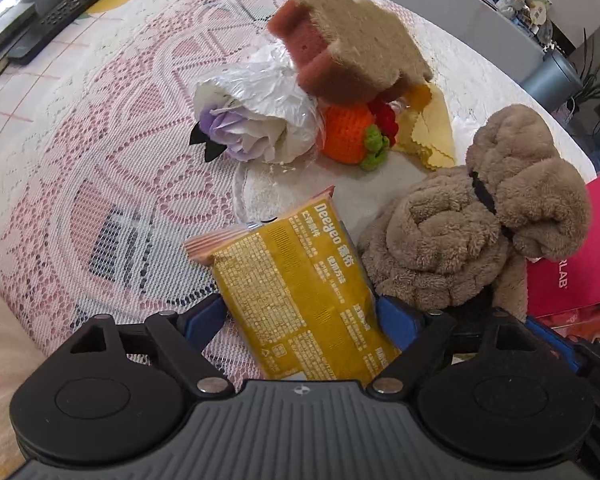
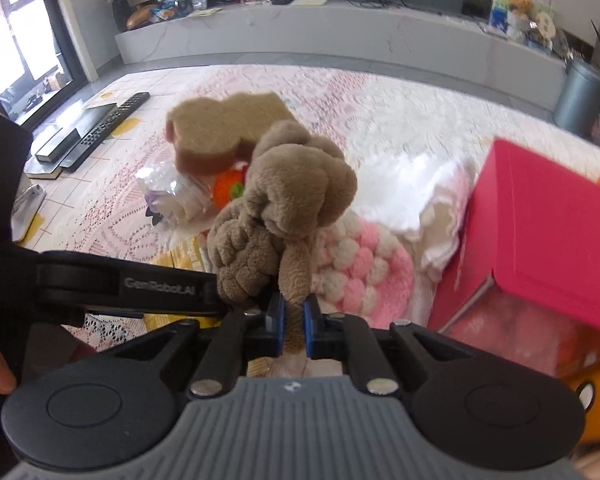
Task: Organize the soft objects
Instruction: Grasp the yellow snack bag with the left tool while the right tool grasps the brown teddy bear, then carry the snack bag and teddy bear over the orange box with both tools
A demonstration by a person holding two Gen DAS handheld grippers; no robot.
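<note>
On the lace-covered table, the right gripper is clamping a brown plush towel, while the left gripper is straddling, fingers spread wide, a yellow wipes pack.

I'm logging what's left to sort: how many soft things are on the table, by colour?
Brown: 2, sponge and plush towel
Yellow: 2, wipes pack and cloth
Orange: 1, crochet fruit
White: 1, fluffy cloth
Pink-and-white: 1, knitted piece
Total: 7
</note>
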